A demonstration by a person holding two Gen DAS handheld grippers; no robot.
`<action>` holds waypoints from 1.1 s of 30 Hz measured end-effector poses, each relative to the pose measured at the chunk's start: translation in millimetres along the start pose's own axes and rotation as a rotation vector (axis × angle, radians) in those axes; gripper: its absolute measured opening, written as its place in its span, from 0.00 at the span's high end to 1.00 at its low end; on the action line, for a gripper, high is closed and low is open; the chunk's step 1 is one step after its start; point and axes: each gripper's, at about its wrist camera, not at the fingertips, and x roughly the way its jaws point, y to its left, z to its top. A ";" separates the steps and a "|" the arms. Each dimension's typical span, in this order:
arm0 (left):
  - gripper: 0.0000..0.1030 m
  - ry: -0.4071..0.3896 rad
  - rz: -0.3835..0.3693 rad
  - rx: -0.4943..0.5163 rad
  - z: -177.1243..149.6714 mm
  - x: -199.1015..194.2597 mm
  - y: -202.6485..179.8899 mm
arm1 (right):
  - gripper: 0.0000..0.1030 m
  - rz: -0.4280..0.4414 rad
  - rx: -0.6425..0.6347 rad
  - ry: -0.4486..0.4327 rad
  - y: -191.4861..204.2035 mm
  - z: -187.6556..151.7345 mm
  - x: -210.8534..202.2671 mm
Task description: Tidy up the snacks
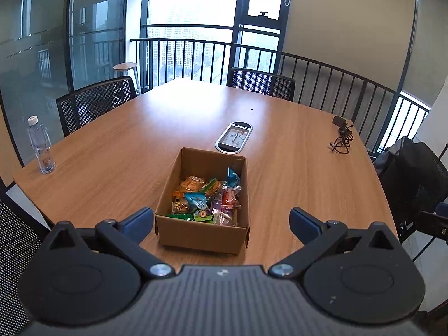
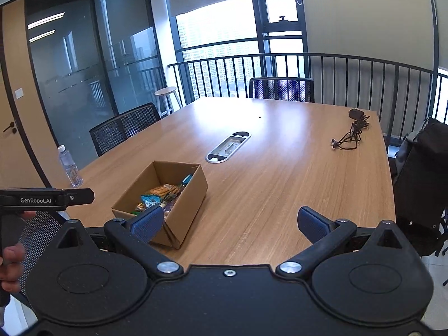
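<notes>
The open brown cardboard box (image 1: pixel 202 232) stands near the desk's near edge, on the long wood-grain desk (image 1: pixel 280 145); the bright wrapped snacks (image 1: pixel 208 196) lie heaped inside it. The left gripper (image 1: pixel 222 219) hovers before the box, blue-padded fingers spread wide and empty; the right gripper (image 2: pixel 231 224) is likewise spread and empty, the box off to its left; a clear plastic water bottle (image 1: pixel 40 147) stands at the desk's left edge.

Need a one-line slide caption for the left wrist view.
Open left gripper hovers before a cardboard box of wrapped snacks on a wooden table.
</notes>
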 end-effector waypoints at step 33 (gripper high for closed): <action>0.00 0.011 -0.031 0.047 -18.1 -15.2 -13.3 | 0.00 0.001 0.001 0.002 -0.6 -10.5 -9.4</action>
